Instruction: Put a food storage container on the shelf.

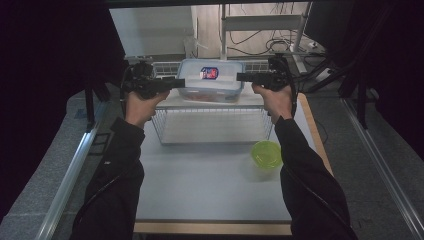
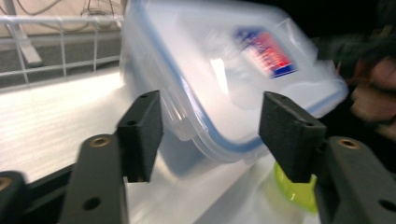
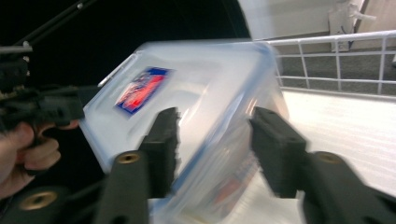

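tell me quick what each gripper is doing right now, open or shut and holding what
Left gripper: open at the end of the lidded plastic container, pads apart from it.
Right gripper: jaws straddle the container's other end; grip cannot be told.

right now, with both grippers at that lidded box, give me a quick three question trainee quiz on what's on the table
1. True or false: the clear lidded box stands on the shelf of the white wire rack.
2. Multiple choice: where is the green bowl? A) inside the box B) on the table in front of the rack, on the person's right C) on the rack's shelf
3. Short answer: what marks the box's lid?

Key
1. True.
2. B.
3. A red and blue label; its print is too small to read.
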Available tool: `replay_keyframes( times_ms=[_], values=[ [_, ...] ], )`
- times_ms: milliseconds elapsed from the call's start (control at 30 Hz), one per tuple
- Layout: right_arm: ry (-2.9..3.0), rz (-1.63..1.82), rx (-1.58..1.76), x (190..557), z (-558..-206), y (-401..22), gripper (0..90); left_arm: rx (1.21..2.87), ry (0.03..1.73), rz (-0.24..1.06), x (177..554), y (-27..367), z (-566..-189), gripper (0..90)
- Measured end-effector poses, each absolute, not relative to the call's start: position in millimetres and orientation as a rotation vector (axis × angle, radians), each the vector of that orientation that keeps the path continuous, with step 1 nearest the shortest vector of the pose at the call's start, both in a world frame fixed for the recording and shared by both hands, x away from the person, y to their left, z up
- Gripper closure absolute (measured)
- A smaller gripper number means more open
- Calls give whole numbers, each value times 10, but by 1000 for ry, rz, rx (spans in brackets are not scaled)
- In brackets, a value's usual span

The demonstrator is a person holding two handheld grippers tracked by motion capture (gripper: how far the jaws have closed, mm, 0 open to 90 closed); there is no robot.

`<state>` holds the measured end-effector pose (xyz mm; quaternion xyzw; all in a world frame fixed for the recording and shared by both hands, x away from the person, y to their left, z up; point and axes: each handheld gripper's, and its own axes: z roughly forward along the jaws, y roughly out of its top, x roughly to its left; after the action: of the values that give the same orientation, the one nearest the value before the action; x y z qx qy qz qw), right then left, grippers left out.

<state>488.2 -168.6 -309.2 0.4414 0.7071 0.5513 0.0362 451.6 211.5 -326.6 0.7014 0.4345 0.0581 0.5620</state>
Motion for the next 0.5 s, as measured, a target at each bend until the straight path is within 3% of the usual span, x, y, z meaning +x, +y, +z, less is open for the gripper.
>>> replay_keyframes(
  times_ms=[267,433,500],
  values=[
    [2168,1633,1295,4854,-3076,-1655,521,1682,997,207,4456,2067,-3246,340],
    [2153,1576,1181,4678,-2982,-1710,611,1696,974,318,4254,2093,-3199,399],
    [2144,1539,1125,4538,-2963,-1739,718,1722,953,379,4129,2109,-3199,466]
  ],
)
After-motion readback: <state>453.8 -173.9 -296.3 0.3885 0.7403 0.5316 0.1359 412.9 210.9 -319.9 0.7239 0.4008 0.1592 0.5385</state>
